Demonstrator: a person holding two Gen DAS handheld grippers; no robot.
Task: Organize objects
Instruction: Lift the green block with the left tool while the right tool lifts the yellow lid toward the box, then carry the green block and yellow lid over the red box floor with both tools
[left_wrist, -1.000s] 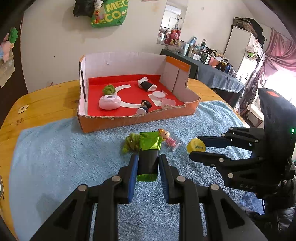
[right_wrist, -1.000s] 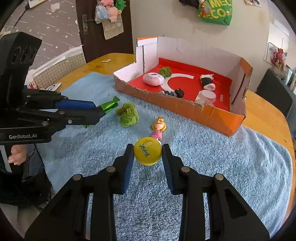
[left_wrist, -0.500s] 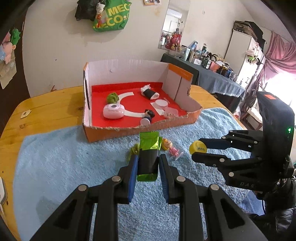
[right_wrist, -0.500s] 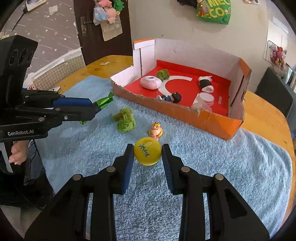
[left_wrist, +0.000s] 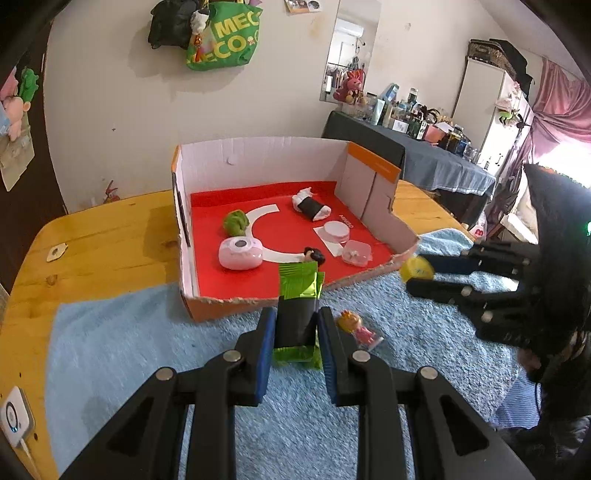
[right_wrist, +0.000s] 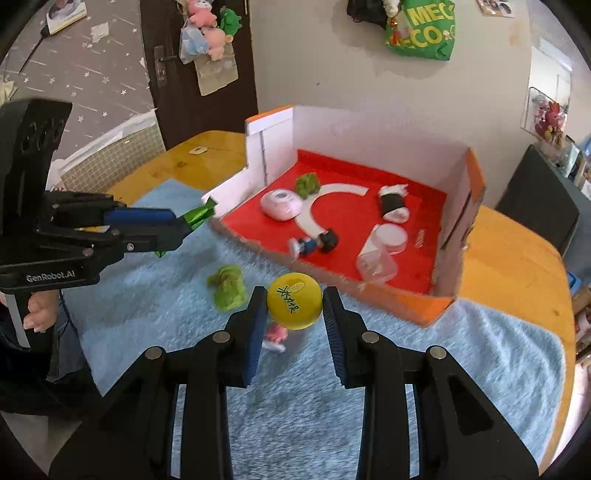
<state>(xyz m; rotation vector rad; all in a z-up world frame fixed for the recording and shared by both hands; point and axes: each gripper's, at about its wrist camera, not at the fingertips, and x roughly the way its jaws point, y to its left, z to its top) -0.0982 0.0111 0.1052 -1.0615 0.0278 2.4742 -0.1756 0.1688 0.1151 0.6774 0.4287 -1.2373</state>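
Observation:
My left gripper (left_wrist: 294, 325) is shut on a green-and-black foil packet (left_wrist: 298, 295), held above the blue towel just before the front wall of the cardboard box (left_wrist: 236, 308). My right gripper (right_wrist: 294, 308) is shut on a yellow ball (right_wrist: 294, 305) with green writing, also lifted near the box's front edge (right_wrist: 332, 286). In the left wrist view the ball (left_wrist: 416, 268) shows at the right gripper's tips. A small pink doll (left_wrist: 357, 328) and a green plush (right_wrist: 228, 286) lie on the towel (right_wrist: 480, 350). The doll is partly hidden behind the ball in the right wrist view.
The red-floored box holds a pink round case (left_wrist: 240, 253), a green plush (left_wrist: 236, 222), a black-and-white roll (left_wrist: 312, 207), a white lid (left_wrist: 336, 230), a clear tub (left_wrist: 356, 253) and a dark-haired figure (right_wrist: 314, 243). Bare wooden table (left_wrist: 99, 236) surrounds the towel. A hand (right_wrist: 38, 317) grips the left tool.
Both grippers have risen and moved toward the box with their loads. The box looms larger and the doll and plush now lie below the fingertips.

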